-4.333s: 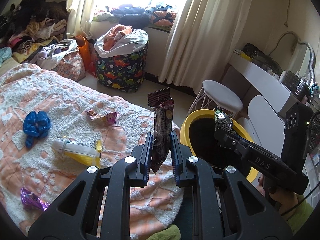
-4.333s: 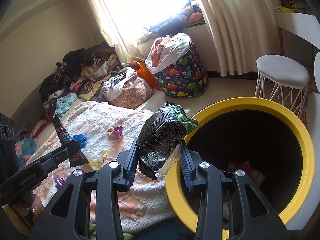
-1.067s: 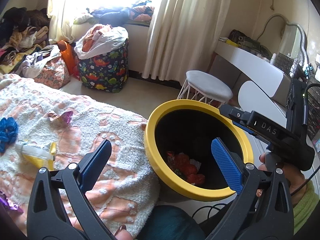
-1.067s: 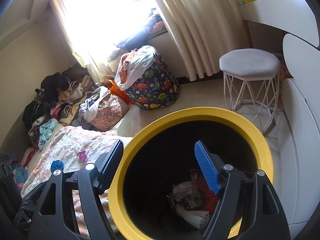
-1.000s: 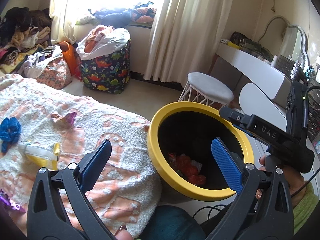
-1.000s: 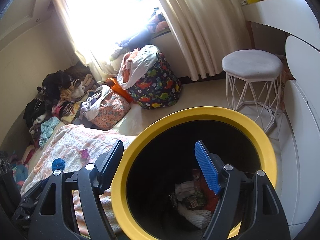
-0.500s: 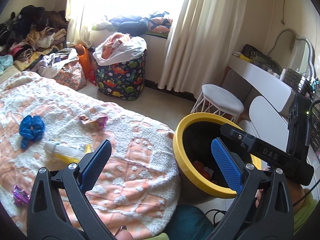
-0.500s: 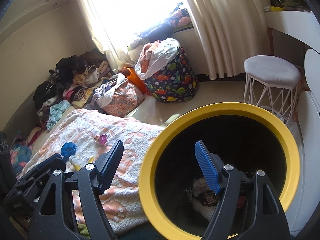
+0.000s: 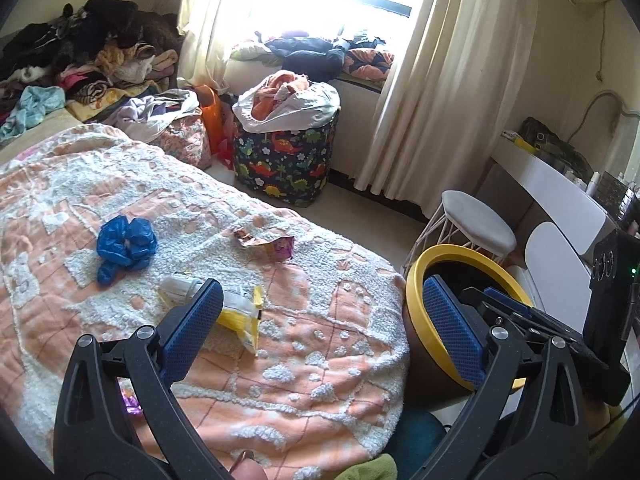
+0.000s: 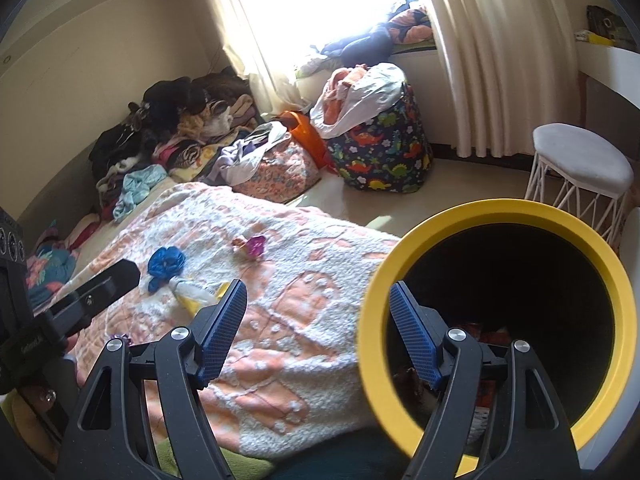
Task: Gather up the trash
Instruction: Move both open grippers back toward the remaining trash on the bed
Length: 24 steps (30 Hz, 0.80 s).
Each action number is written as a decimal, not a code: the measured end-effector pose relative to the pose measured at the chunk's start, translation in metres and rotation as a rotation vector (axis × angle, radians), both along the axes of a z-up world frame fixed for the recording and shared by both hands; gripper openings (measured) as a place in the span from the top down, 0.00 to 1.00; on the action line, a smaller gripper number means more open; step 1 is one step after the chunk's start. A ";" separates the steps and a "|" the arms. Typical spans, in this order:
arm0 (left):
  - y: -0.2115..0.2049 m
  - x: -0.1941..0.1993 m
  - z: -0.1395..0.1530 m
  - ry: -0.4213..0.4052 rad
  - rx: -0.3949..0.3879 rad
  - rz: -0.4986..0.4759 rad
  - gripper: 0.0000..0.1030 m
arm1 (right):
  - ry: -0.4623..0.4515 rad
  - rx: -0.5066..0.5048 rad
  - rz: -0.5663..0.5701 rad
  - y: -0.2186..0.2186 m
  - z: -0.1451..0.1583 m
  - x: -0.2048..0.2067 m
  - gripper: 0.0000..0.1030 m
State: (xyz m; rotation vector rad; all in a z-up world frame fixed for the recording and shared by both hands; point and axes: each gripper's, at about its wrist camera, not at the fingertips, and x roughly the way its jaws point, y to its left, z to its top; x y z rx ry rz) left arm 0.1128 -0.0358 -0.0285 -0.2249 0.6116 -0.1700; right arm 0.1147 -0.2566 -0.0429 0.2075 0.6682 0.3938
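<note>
Trash lies scattered on the bed (image 9: pixel 312 344): a blue crumpled bag (image 9: pixel 126 246), a purple-and-orange wrapper (image 9: pixel 266 242), and a yellow-and-white packet (image 9: pixel 224 312) nearest the left tool (image 9: pixel 320 328). A small purple scrap (image 9: pixel 130 400) sits by the left tool's lower finger. Both tools stand wide open, with nothing between their blue pads. The right tool (image 10: pixel 320 332) hangs over the edge where the bed meets the yellow-rimmed bin (image 10: pixel 520 210), which stands on the floor just beside the bed, with wrappers at its bottom.
</note>
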 end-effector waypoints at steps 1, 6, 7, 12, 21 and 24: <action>0.005 0.000 0.000 0.002 -0.002 0.011 0.11 | 0.002 -0.003 0.012 0.005 0.000 0.000 0.31; 0.029 -0.004 -0.003 0.013 -0.005 0.066 0.11 | 0.004 -0.034 0.069 0.029 -0.001 -0.003 0.31; 0.034 -0.006 -0.004 0.016 -0.004 0.076 0.11 | 0.005 -0.040 0.079 0.034 -0.002 -0.003 0.31; 0.062 -0.013 -0.011 0.044 0.001 0.131 0.11 | 0.018 -0.067 0.141 0.060 -0.005 0.001 0.31; 0.115 -0.025 -0.029 0.129 -0.036 0.236 0.11 | 0.038 -0.140 0.270 0.116 -0.015 0.015 0.31; 0.125 -0.030 -0.036 0.161 -0.049 0.253 0.11 | 0.052 -0.161 0.296 0.131 -0.020 0.020 0.31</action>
